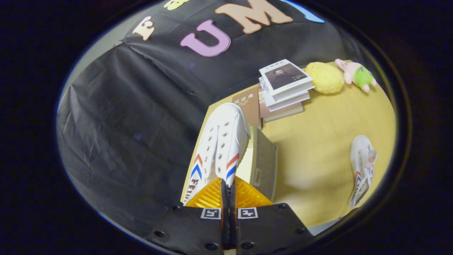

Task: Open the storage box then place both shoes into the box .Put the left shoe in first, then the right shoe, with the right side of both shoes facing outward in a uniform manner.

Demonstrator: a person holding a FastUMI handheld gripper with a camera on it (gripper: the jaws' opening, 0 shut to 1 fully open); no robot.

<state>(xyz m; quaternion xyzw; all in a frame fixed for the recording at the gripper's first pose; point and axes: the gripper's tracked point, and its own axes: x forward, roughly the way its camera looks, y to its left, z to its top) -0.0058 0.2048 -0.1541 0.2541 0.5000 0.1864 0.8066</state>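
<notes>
My gripper [228, 186] is pinching the heel of one shoe [219, 141], lifted over the box [263, 163] at one o'clock. I should lower it slowly, stripes outward. The other shoe [361, 170] waits at three o'clock.

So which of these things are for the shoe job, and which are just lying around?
For the job:
- held shoe, pinched at its heel in the gripper, jaws closed on it
- storage box, just beyond the held shoe
- other shoe on the table

Just lying about:
- stack of books
- yellow plush
- pink toy
</notes>
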